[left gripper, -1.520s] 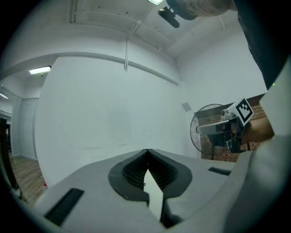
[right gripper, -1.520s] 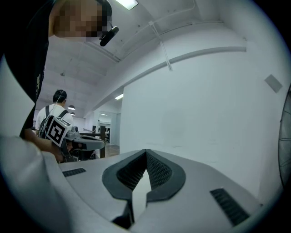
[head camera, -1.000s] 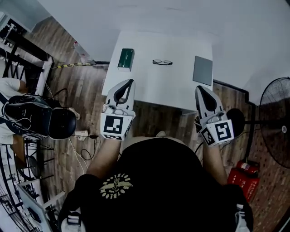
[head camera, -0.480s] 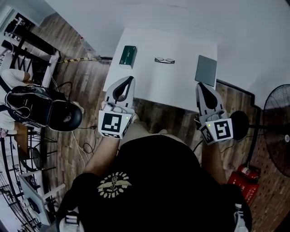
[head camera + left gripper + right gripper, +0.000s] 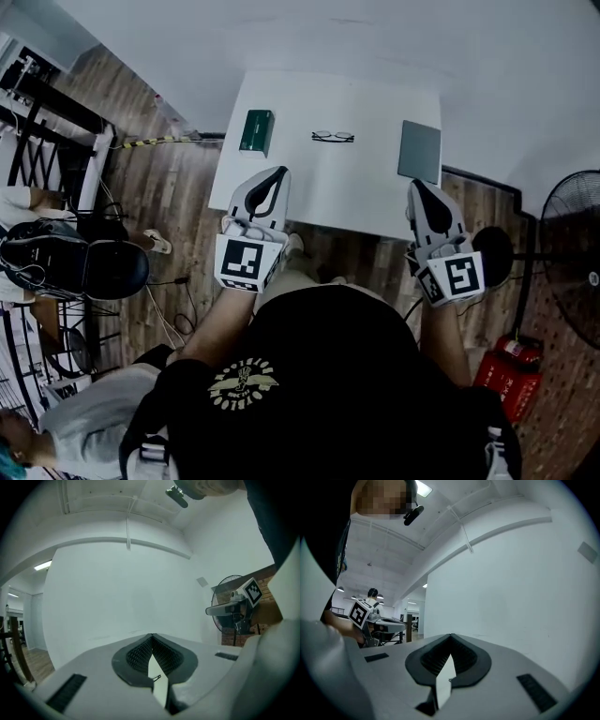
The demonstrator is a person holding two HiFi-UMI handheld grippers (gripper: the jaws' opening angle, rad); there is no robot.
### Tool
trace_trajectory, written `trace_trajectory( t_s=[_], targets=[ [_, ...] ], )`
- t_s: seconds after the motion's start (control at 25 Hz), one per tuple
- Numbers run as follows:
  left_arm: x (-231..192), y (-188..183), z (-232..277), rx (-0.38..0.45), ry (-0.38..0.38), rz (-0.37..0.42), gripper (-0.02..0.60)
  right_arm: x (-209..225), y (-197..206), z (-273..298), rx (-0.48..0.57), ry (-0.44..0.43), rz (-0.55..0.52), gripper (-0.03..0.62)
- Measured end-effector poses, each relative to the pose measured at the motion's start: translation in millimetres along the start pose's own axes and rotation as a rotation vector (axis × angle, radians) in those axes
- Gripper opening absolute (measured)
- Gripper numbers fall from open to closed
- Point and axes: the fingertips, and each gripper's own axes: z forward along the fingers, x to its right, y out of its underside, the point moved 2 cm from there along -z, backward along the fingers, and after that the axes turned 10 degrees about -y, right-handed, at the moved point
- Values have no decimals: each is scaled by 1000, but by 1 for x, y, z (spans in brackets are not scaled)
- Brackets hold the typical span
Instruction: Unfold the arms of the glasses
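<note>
Quick count from the head view: one white table point(image 5: 337, 192). On it sit one pair of glasses point(image 5: 334, 137), mid-table toward the far edge, one green box point(image 5: 256, 130) to their left, and one flat grey slab point(image 5: 419, 150) at the right edge. The glasses touch neither. Their arms look folded, but they're too small to be sure.

Two grippers: the left gripper point(image 5: 277, 172) and right gripper point(image 5: 415, 185) reach over the near table edge, well short of the glasses. The right tip is just beside the slab. Both claws are closed tip to tip, gripping nothing.

The gripper views show mostly white wall and none of the table layout. The left gripper view adds the right gripper in front of one fan point(image 5: 221, 592). The right gripper view adds the left gripper and a room behind it.
</note>
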Motion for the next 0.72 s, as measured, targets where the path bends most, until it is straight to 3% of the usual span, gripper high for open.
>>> trace_trajectory(
  t_s=[0.36,0.72],
  targets=[
    [-20,3,30,1,48,13,7,12,3,29,-9,38,5,0],
    [-39,16,61,-39,153,18,7,14,6,69,-17,62,33,0]
  ],
)
